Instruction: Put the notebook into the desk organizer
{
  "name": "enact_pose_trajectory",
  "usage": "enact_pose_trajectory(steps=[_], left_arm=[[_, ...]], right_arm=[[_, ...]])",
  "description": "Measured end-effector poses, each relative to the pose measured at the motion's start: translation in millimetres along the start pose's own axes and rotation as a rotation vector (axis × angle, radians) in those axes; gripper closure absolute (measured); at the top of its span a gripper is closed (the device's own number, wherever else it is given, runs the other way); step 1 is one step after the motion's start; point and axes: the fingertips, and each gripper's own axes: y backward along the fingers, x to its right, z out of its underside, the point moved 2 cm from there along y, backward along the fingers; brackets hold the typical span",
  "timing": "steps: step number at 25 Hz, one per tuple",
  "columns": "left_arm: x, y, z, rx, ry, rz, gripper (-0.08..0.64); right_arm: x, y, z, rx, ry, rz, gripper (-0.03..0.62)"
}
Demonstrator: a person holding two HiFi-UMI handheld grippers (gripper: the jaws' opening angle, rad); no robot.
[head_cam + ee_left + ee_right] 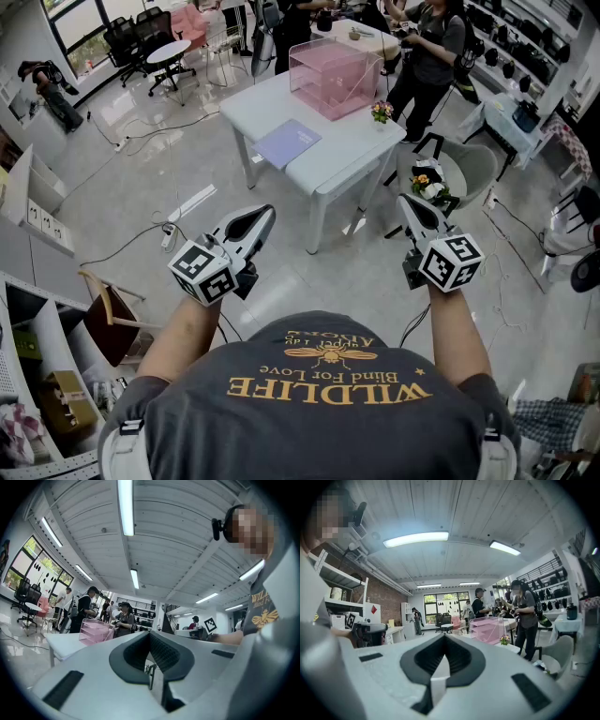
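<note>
My left gripper (pixel 265 214) and right gripper (pixel 405 200), jaws closed and empty, face open floor (pixel 323 267) before the table (pixel 349 150) edge bearing the notebook (pixel 288 142).

Your left gripper (pixel 150 633) fills the lower frame, jaws together at the tips with nothing between them, pointing about level across the room. Past the left jaw there's the white table (pixel 63 642), and on it the pink see-through desk organizer (pixel 96 631). People (pixel 123 618) stand just behind it. Far left you've got windows (pixel 29 571) and dark office chairs (pixel 24 593). Long ceiling lights (pixel 125 506) run overhead. At the right edge, your grey shirt (pixel 263 613), and beyond it a marker cube (pixel 209 624).
</note>
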Motion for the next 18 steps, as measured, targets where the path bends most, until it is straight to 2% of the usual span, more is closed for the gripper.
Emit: enact_pose_trajectory(steps=[18], left_arm=[[2.2, -0.5, 4.5, 0.000, -0.018, 0.012, 0.560]], right_arm=[[3.4, 4.2, 7.5, -0.001, 0.016, 0.016, 0.592]])
